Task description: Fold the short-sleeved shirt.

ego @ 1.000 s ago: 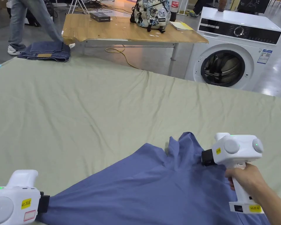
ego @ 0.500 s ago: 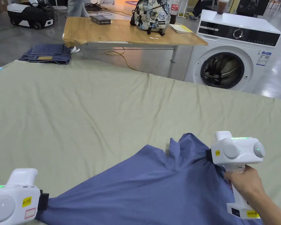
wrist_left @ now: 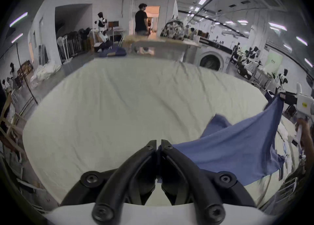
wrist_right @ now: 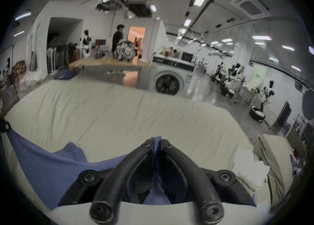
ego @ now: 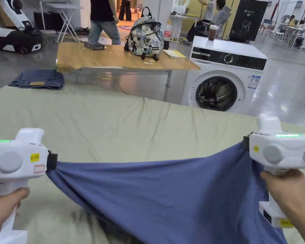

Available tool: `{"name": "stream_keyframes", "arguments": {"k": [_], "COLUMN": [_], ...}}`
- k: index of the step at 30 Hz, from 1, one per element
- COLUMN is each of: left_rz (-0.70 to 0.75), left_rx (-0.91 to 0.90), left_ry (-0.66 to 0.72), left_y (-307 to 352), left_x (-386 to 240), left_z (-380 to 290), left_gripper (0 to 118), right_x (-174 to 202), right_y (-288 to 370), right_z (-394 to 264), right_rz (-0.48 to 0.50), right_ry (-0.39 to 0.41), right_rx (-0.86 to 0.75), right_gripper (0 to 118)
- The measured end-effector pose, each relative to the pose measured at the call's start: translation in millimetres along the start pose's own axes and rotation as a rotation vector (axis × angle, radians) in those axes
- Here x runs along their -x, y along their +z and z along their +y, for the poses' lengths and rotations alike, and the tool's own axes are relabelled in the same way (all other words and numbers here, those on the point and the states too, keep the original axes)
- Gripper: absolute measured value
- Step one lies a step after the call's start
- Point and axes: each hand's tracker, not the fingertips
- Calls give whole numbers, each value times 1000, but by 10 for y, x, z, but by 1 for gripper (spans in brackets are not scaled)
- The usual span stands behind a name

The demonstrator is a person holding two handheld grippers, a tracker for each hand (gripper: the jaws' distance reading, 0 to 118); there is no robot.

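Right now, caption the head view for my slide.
Both grippers, left and right, hold a blue shirt stretched above the sheet.

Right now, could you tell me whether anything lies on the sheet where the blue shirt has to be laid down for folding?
Nothing visible does. Both the left gripper and the right gripper are shut on the blue shirt, which hangs between them over the bare green sheet. The folded jeans lie at its far corner, apart.
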Motion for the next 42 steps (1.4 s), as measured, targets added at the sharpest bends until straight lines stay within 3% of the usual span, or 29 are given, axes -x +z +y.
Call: {"name": "stream_keyframes", "arguments": {"k": [9,19,32,42], "left_rz": [-31,5,35,58], "left_rx": [-205,-365,-521,-563], "left_ry": [-65,-122,-133,-118], "left_y": [384,558,605,485], "left_x": [-568,-1127,-1142,-1219], "left_z": [1402,2474,3612,3914], "left_gripper": [0,0,0,0], "right_x": [-609,-951,-1045,-1078], "right_y": [630,846,769,587], "right_z": [708,1503,2490,2652], "right_rz": [-145,-232,-282,-303], "right_ry": [-108,-173,-188,-223], "right_rx": [-195,-318,-431,-449], "right_gripper": [5,5,5,5]}}
